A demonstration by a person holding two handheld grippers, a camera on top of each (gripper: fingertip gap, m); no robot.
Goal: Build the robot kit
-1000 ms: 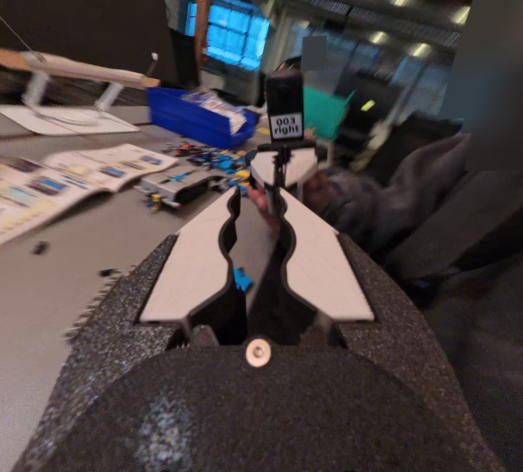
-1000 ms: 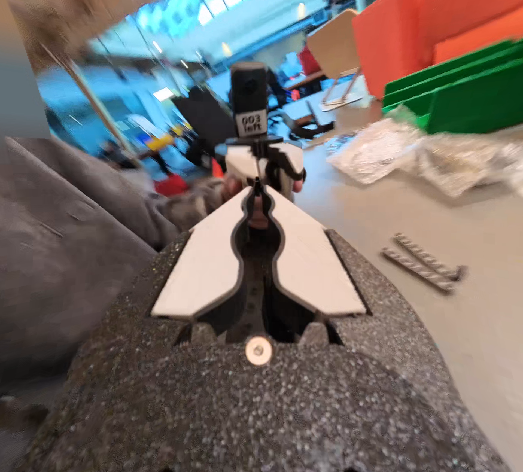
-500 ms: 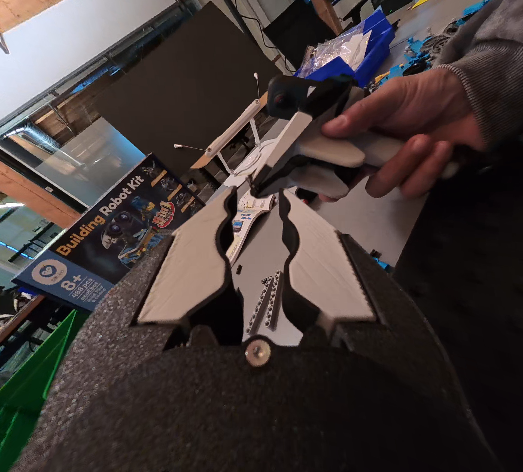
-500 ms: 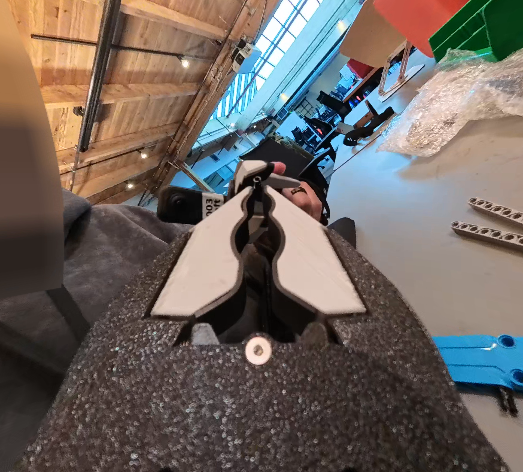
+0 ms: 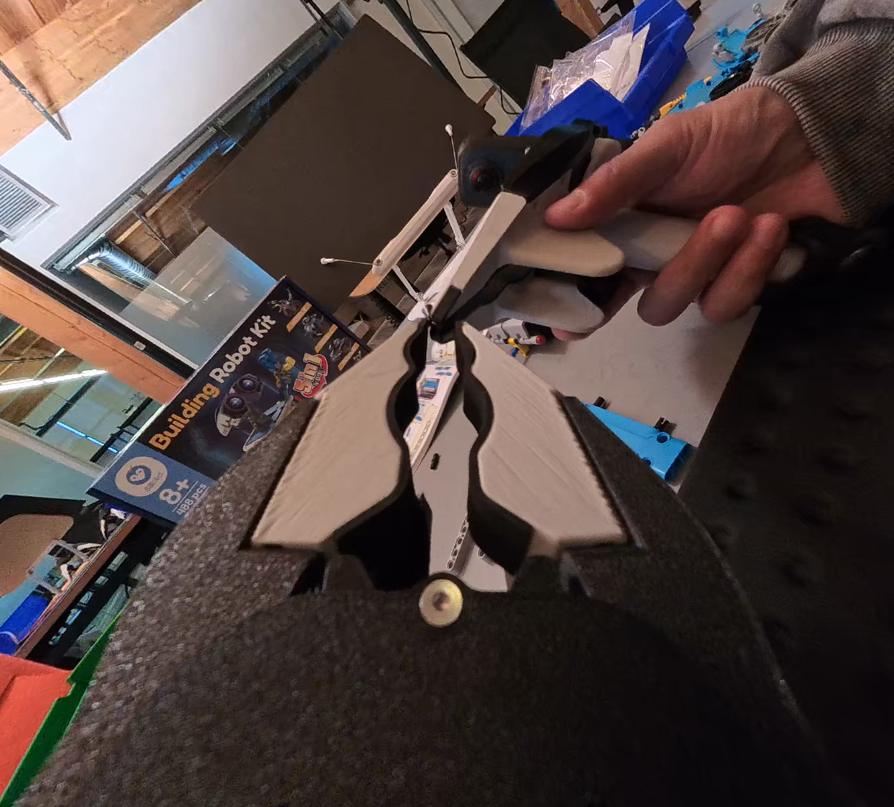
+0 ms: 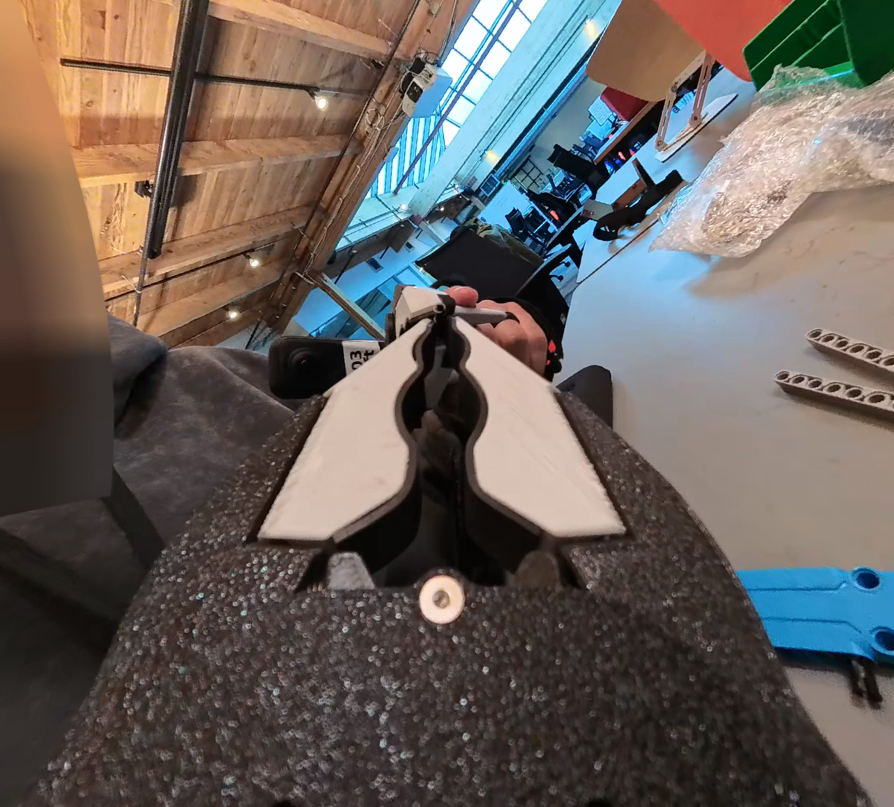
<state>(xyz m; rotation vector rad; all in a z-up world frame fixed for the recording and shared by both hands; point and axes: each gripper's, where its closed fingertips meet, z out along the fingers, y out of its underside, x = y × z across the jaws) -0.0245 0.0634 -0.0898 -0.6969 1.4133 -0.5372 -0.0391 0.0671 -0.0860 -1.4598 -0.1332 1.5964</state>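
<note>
1. Sideways and tilted, the left gripper point(image 5: 438, 336) points tip to tip at the right gripper point(image 6: 441, 324), both above the desk point(image 6: 677, 324).
2. The right hand point(image 5: 701, 203) wraps its handle at 2 o'clock; the left hand point(image 6: 508, 334) shows at 12 o'clock in the right wrist view.
3. The left fingers point(image 5: 348, 445) stand slightly apart, with desk visible between them.
4. The right fingers point(image 6: 353, 445) are drawn almost together; whether they pinch anything cannot be told.
5. Two grey beams point(image 6: 841, 392) lie at 3 o'clock, a blue piece point(image 6: 822, 614) at 4 o'clock, well apart from the fingers.
</note>
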